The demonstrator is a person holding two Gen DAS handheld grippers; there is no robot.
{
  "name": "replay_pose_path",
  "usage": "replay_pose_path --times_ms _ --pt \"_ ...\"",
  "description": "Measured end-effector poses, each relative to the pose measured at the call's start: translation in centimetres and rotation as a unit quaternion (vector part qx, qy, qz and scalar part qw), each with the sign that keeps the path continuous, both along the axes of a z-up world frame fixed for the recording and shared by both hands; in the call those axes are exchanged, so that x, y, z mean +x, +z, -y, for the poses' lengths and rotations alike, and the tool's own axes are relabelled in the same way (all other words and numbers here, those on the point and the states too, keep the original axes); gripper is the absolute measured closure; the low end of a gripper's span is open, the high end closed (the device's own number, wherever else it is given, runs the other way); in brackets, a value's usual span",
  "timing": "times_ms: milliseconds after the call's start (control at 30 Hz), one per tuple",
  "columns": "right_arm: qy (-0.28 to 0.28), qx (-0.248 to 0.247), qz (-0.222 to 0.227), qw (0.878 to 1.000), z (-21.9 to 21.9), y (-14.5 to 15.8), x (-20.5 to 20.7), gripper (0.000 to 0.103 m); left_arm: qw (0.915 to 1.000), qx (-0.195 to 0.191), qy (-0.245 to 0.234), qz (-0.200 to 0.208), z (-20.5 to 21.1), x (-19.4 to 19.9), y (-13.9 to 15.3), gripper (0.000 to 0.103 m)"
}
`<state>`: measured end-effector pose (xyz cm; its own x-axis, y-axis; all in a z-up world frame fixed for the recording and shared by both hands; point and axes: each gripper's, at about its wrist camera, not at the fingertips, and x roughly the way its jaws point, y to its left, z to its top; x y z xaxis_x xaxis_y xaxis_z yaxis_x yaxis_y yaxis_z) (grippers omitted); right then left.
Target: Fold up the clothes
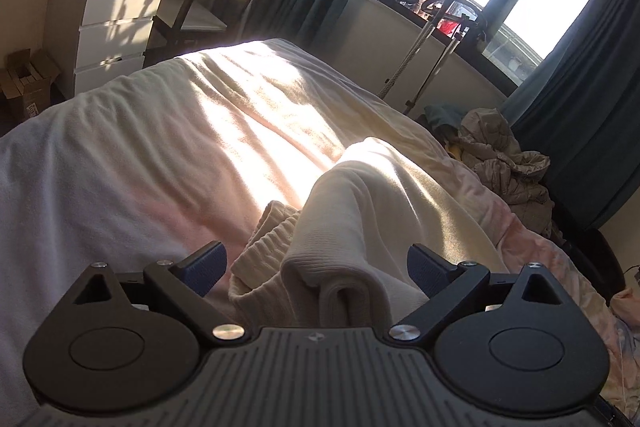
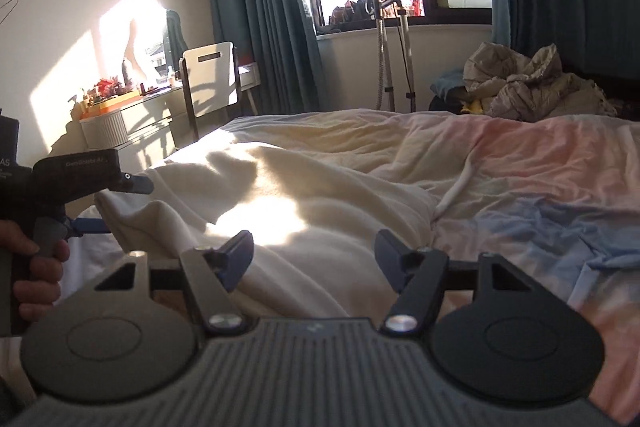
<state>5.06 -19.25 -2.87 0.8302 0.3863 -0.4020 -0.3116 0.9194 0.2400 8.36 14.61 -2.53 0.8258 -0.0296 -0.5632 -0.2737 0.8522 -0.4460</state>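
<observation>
A cream knitted garment (image 1: 360,219) lies bunched on the bed, with a ribbed cuff or hem folded over close to my left gripper (image 1: 316,267). That gripper is open, its fingers standing either side of the folded edge without closing on it. In the right wrist view the same cream garment (image 2: 304,195) spreads over the bed in sunlight. My right gripper (image 2: 314,255) is open above its near part and holds nothing. The left gripper (image 2: 96,203) shows at the left edge of that view, in a hand, at the garment's left end.
The bed (image 1: 120,155) carries a pale pink and blue sheet (image 2: 560,195). A crumpled grey quilt (image 2: 532,87) lies at the far side. A white chair (image 2: 210,79), a white dresser (image 1: 104,19), a garment steamer stand (image 2: 394,39) and dark curtains stand by the window.
</observation>
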Motion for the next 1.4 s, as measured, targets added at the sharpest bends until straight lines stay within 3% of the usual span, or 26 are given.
replay_pose_path --times_ms 100,233,400,533,633,800,900,967,1033,1167,1233,1300,1400 --pt "-0.006 0.052 -0.030 0.998 1.4 -1.9 0.8 0.035 1.0000 0.006 0.003 0.002 0.0 0.3 -0.6 0.031" --pt "0.019 0.034 -0.034 0.999 0.2 -2.7 1.5 0.035 0.9999 0.009 -0.007 0.002 0.2 0.6 -0.9 0.043" --pt "0.042 -0.013 -0.019 0.999 -1.9 -3.1 1.5 0.038 0.9997 0.012 -0.019 0.003 0.3 1.1 -1.2 0.044" --pt "0.036 -0.040 -0.027 0.998 -2.5 -3.6 1.7 0.057 0.9997 0.013 -0.023 -0.003 0.4 1.5 -1.5 0.044" --pt "0.030 -0.053 -0.042 0.997 -2.5 -3.9 2.0 0.063 0.9995 0.015 -0.028 -0.007 0.5 1.7 -1.4 0.044" --pt "0.019 -0.087 -0.056 0.994 -3.1 -4.9 2.5 0.064 0.9993 0.014 -0.031 -0.012 0.6 1.6 -1.4 0.042" --pt "0.016 -0.077 -0.055 0.995 -2.9 -4.9 2.4 0.064 0.9996 0.004 -0.026 -0.009 0.5 1.3 -1.4 0.038" --pt "0.014 -0.067 -0.055 0.996 -2.6 -4.9 2.4 0.063 0.9997 -0.017 -0.018 -0.008 0.0 0.9 -1.6 0.030" --pt "0.012 -0.026 -0.063 0.998 -1.5 -4.7 2.5 0.062 0.9990 -0.044 -0.006 -0.004 -0.6 0.1 -1.7 0.022" --pt "-0.006 0.104 -0.083 0.991 2.0 -3.9 2.5 0.059 0.9917 -0.128 0.018 -0.001 -2.3 -1.9 -2.4 0.014" --pt "-0.019 0.164 -0.086 0.983 3.6 -3.7 2.4 0.058 0.9805 -0.195 0.021 -0.009 -3.2 -2.5 -3.6 0.014" --pt "-0.035 0.217 -0.093 0.971 5.1 -3.6 2.5 0.052 0.9641 -0.264 0.024 -0.016 -4.0 -3.0 -4.9 0.013" --pt "-0.069 0.256 -0.124 0.956 6.5 -4.5 3.3 0.046 0.9485 -0.315 0.016 -0.030 -4.1 -2.4 -6.9 0.012"
